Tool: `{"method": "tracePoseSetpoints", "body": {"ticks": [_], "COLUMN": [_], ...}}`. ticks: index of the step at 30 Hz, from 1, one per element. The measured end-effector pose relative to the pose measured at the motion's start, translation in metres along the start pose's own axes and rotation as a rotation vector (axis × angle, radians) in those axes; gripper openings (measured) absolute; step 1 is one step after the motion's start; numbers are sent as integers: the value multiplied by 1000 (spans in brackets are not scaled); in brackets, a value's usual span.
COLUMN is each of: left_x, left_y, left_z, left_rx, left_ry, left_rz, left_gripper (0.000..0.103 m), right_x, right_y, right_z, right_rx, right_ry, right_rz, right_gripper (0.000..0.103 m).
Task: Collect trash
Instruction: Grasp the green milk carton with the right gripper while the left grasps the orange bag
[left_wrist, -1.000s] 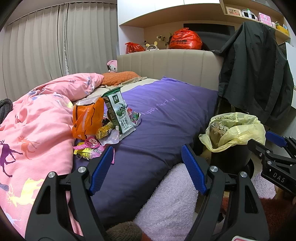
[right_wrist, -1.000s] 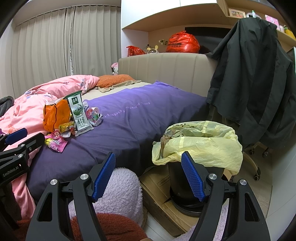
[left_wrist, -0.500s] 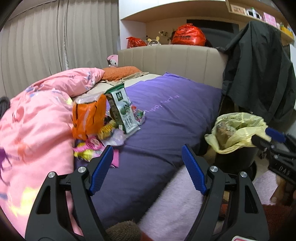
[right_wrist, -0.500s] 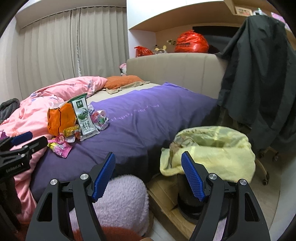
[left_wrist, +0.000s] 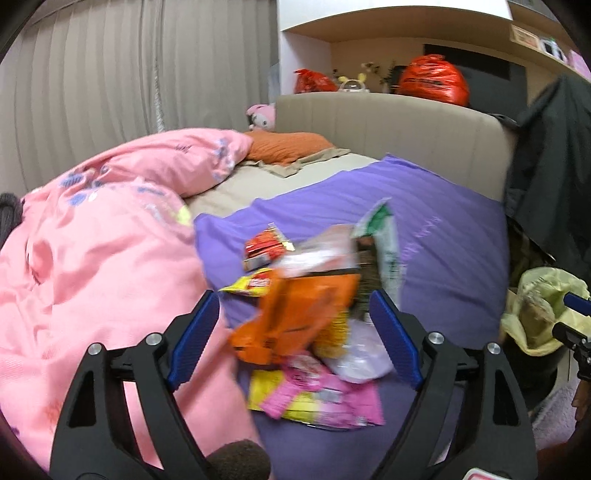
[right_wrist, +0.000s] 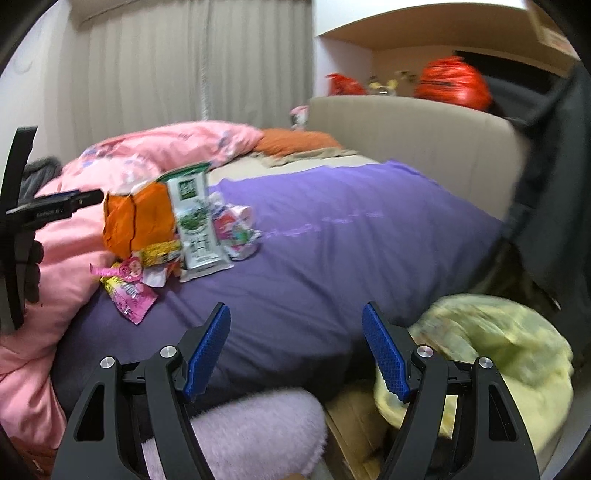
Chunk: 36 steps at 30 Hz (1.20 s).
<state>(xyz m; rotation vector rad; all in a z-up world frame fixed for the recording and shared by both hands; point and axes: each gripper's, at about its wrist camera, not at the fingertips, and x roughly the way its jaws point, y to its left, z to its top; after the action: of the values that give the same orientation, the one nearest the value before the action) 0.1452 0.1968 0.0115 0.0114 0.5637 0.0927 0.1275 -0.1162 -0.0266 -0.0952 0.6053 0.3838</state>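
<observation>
Left hand-held gripper (left_wrist: 295, 338) fingers spread wide, empty, just above the trash pile: orange bag (left_wrist: 295, 314), green-and-white carton (left_wrist: 384, 254), pink and yellow wrappers (left_wrist: 317, 400), all on the purple blanket (left_wrist: 443, 229) beside the pink duvet (left_wrist: 103, 258). Right hand-held gripper (right_wrist: 296, 352) also wide apart and empty, at the bed edge. Yellow-lined bin (right_wrist: 491, 354) sits just to its right, well apart from the pile.
</observation>
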Motion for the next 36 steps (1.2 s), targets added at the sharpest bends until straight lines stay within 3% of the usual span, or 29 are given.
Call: {"method": "tracePoseSetpoints", "body": {"ticks": [7, 10, 15, 19, 20, 21, 23, 26, 29, 36], "left_x": [26, 22, 19, 22, 23, 22, 19, 15, 17, 33], "left_y": [29, 29, 33, 32, 31, 30, 27, 21, 13, -10], "left_z": [-24, -23, -20, -21, -22, -21, -19, -16, -14, -10], "left_rx": [-122, -116, -122, -106, -102, -97, -85, -68, -29, 60], "left_ry": [119, 121, 94, 96, 98, 91, 69, 38, 14, 77], "left_rz": [-40, -55, -74, -90, -96, -107, -123, -138, -102, -125], "left_gripper": [80, 80, 80, 80, 80, 80, 80, 80, 80, 80], "right_x": [71, 108, 152, 178, 182, 185, 182, 166, 150, 120], "right_y": [60, 88, 119, 136, 138, 139, 134, 117, 99, 57], "right_z": [48, 68, 98, 116, 118, 121, 122, 120, 116, 106], "right_rx": [-135, -171, -197, -224, -232, -238, -230, -183, -148, -47], "right_ry": [27, 30, 33, 44, 49, 59, 72, 52, 26, 10], "right_rz": [122, 192, 236, 215, 206, 205, 213, 232, 197, 135], "right_gripper": [70, 70, 70, 70, 64, 55, 51, 51, 51, 51]}}
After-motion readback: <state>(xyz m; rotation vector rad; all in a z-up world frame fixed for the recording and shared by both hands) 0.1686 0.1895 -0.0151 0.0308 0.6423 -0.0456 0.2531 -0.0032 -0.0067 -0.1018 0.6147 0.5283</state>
